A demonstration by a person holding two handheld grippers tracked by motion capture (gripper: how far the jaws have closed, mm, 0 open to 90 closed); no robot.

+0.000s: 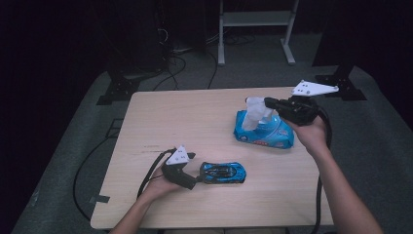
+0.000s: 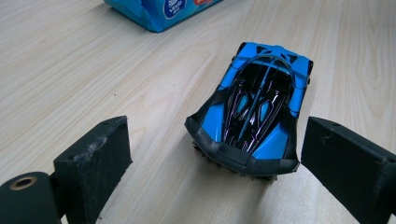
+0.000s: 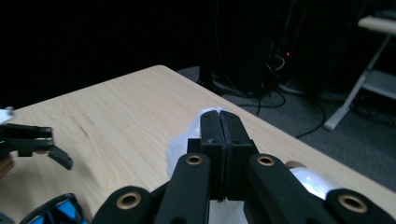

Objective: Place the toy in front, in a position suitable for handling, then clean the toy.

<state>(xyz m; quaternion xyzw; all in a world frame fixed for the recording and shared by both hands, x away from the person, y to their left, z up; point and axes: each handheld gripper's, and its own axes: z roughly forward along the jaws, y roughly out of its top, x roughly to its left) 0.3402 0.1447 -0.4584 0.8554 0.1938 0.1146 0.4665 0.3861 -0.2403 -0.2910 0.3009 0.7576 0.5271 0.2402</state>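
**Wipe pulled, car waiting**

R gripper [image 1: 267,102] clamped on one white wipe [image 1: 254,116], standing upright out of one blue pack [image 1: 263,130]. L gripper [image 1: 196,176] wide open, empty, beside one toy car [image 1: 223,172]; its long axis runs left-right across the table [image 1: 160,122].

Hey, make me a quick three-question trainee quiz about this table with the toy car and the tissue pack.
1. True or false: the left gripper is clamped on the blue toy car.
2. What is the right gripper pinching above the blue tissue pack?
A. a cable
B. a white tissue
C. the toy car
3. Fill in: the car rests on the wooden ____.

Key:
1. False. Its jaws stand open on either side of the car's near end, not pressing on it.
2. B. The jaws are closed on the tissue, which stands up out of the pack.
3. table
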